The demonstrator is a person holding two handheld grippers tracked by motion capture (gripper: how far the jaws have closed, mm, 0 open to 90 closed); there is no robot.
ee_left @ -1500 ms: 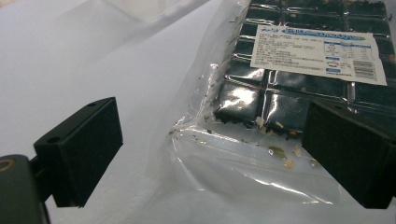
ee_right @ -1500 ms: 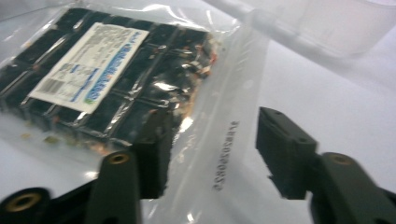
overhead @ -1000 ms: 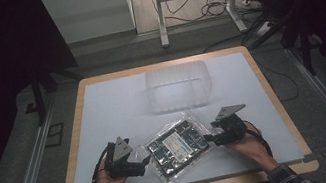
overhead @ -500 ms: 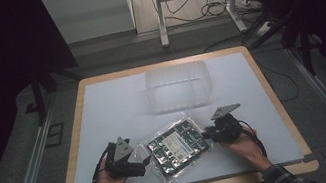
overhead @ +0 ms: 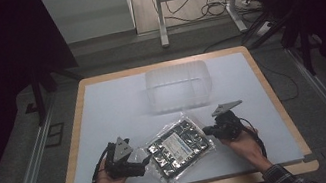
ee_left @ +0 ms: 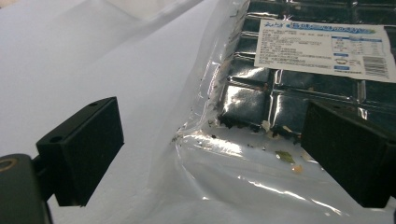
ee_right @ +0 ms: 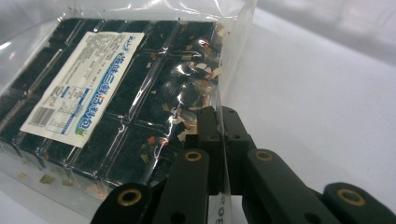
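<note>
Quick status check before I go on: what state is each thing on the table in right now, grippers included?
Clear bag of dark blocks: lying flat on the table, right edge pinched.
Right gripper: jaws have just been closing, now shut on the bag's clear edge.
Left gripper: open, jaws either side of the bag's loose plastic end, not pressing.
Clear plastic container: standing apart at the back, untouched.

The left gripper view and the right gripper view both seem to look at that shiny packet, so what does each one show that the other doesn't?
Left gripper view: the left gripper with its jaws wide apart, the packet's clear loose edge lying between them, unpinched.

Right gripper view: the right gripper, whose jaws have just been closing and now pinch the packet's clear side seam, with orange and green flakes inside.

Both: the transparent packet of dark squares, its white printed label, and the white table beneath.
</note>
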